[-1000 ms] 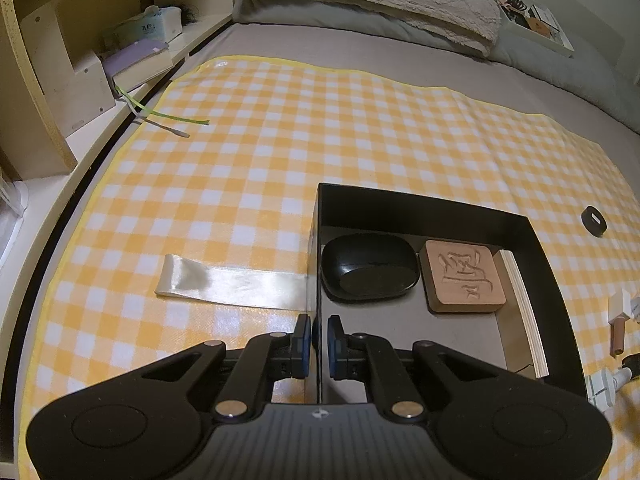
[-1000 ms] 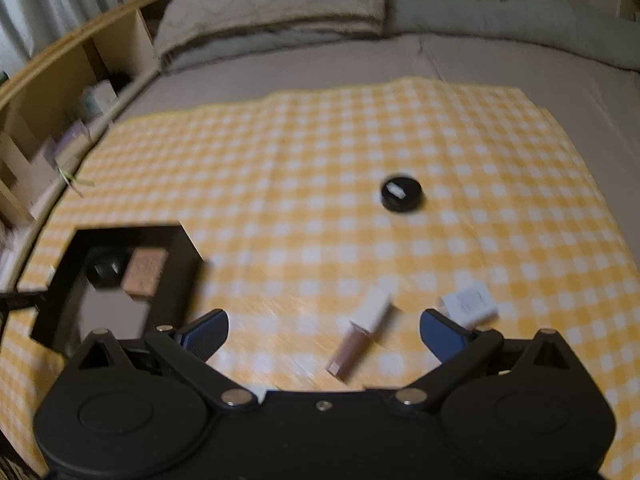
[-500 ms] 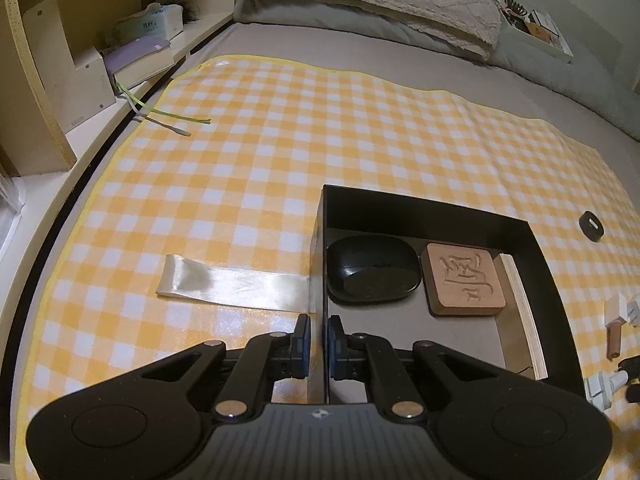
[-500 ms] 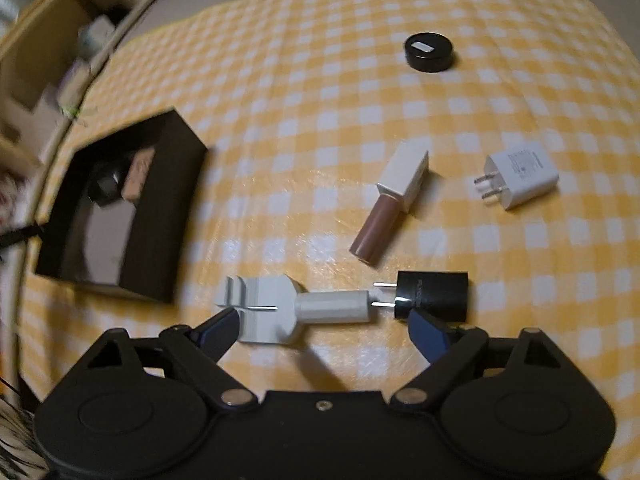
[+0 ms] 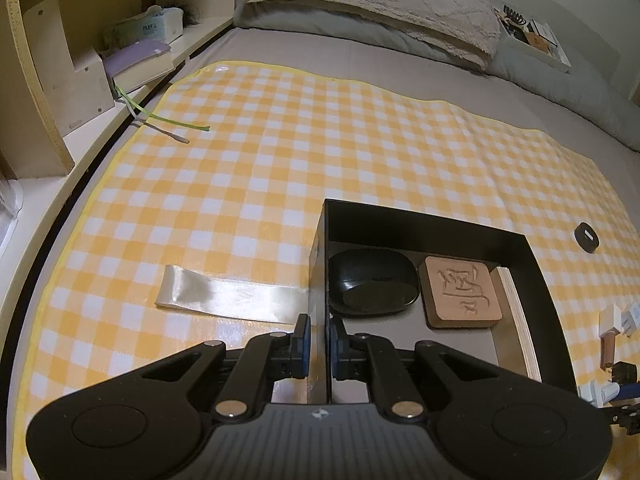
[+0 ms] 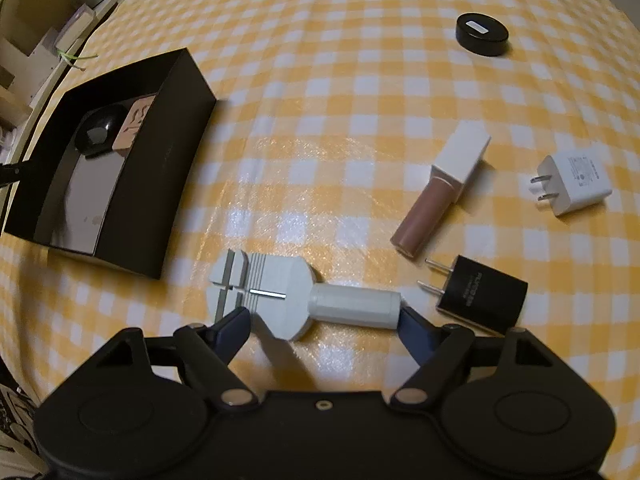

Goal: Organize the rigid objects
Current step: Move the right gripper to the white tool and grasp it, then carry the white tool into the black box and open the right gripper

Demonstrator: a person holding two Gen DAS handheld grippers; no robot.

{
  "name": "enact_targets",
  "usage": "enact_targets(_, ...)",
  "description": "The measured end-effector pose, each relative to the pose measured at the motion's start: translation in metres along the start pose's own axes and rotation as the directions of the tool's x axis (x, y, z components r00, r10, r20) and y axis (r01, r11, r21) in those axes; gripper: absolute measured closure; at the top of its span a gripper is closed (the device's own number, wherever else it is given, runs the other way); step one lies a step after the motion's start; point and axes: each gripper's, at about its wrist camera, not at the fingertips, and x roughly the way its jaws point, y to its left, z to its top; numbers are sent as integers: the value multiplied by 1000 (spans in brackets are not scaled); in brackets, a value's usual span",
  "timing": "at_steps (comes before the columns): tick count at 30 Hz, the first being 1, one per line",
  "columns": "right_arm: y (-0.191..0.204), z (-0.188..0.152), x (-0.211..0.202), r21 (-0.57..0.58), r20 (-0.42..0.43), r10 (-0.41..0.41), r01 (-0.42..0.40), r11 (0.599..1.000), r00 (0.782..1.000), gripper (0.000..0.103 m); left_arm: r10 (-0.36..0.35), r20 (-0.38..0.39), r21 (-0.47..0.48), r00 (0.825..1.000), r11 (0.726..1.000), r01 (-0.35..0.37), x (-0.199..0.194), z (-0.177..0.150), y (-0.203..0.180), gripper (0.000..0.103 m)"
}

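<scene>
Item: white watch-link tool (image 6: 296, 296), lying on checked cloth (image 6: 320, 120) just ahead of right gripper (image 6: 324, 320). Long axis runs across, fingertip to fingertip. Jaws spread, just been closing, tool's ends between them, not yet pinched. Left gripper (image 5: 319, 338) clenched on black box (image 5: 320, 264) wall, farther off.

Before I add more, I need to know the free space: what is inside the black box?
Inside the black rectangular box: a glossy black oval case, a square wooden carved tile and a pale board along one wall. Its near corner is hidden.
</scene>
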Motion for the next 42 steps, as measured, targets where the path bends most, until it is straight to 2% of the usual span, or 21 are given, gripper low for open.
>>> enact_targets(3, -5, 2, 0, 17, 5, 2, -2, 1000, 1000, 23, 2, 5, -2, 1000, 1000, -2, 0, 1, -1, 92)
enact_targets(6, -9, 3, 0, 20, 11, 7, -7, 1000, 1000, 32, 5, 10, 1, 1000, 1000, -5, 1, 2, -2, 92)
enact_targets(7, -10, 3, -2, 17, 20, 9, -9, 1000, 1000, 39, 5, 10, 0, 1000, 1000, -5, 1, 2, -2, 92)
enact_targets(8, -11, 3, -3, 21, 22, 12, -12, 1000, 1000, 40, 5, 10, 0, 1000, 1000, -5, 1, 2, -2, 92)
enact_targets(16, -10, 2, -9, 44, 56, 28, -31, 999, 998, 40, 11, 10, 13, 1000, 1000, -11, 1, 1, -2, 92)
enact_targets(20, -13, 10, -29, 86, 127, 50, -61, 994, 991, 40, 9, 9, 13, 1000, 1000, -10, 1, 0, -2, 93)
enact_targets(23, -9, 19, -50, 117, 204, 81, -107, 987, 976, 40, 7, 9, 10, 1000, 1000, -7, 1, -1, -2, 93)
enact_targets(28, 21, 38, -74, 110, 296, 172, -213, 971, 940, 40, 0, 7, 11, 1000, 1000, 0, -2, -5, -1, 93)
enact_targets(32, 62, 51, -69, 86, 305, 218, -254, 963, 927, 40, -6, 3, 11, 1000, 1000, 6, -5, -9, -1, 93)
enact_targets(36, 102, 62, -54, 59, 277, 225, -250, 966, 934, 40, -23, -2, 14, 1000, 1000, 23, -8, -13, -2, 93)
enact_targets(42, 159, 75, -16, -31, 188, 179, -176, 984, 966, 40, -40, 4, -2, 999, 999, 40, -13, -12, 3, 93)
